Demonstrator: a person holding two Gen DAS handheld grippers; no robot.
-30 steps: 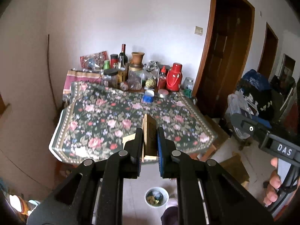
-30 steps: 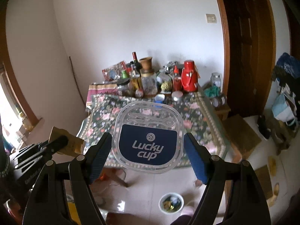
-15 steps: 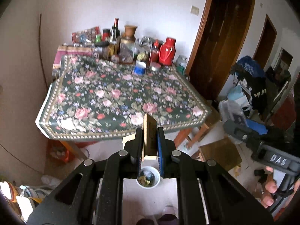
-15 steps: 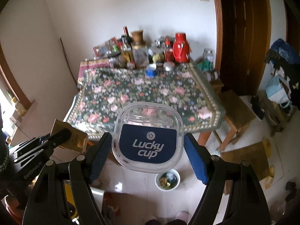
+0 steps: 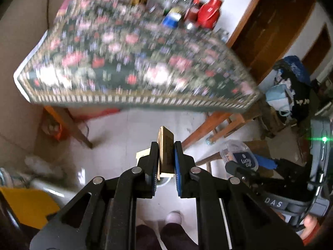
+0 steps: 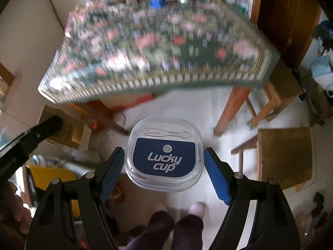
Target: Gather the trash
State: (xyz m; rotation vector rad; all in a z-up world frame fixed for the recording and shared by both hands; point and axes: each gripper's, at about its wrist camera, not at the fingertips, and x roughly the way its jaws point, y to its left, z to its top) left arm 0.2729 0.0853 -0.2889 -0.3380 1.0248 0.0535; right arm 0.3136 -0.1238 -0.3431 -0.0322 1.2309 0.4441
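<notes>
My left gripper (image 5: 166, 146) is shut on a flat golden-brown cardboard pack (image 5: 165, 133), held on edge above the pale floor. Just behind its fingers a sliver of a white bowl's rim (image 5: 165, 183) shows on the floor; the bowl's contents are hidden. My right gripper (image 6: 164, 151) is shut on a clear plastic tub with a blue "Lucky cup" lid (image 6: 164, 160), a pad on each side. The tub (image 5: 239, 158) also appears in the left wrist view, low at the right. Both grippers point steeply down.
A table under a dark floral cloth (image 6: 158, 48), blurred, fills the upper part of the view, with bottles and a red flask at its far edge. Wooden stools (image 6: 285, 156) stand to the right. The person's legs and slippers (image 6: 195, 208) are below the grippers. A yellow object (image 5: 25, 206) lies lower left.
Both grippers have dropped and tipped downward, still holding the pack and the tub. The table has slid up the frames, the floor now fills the middle, and the white bowl is hidden behind the held things.
</notes>
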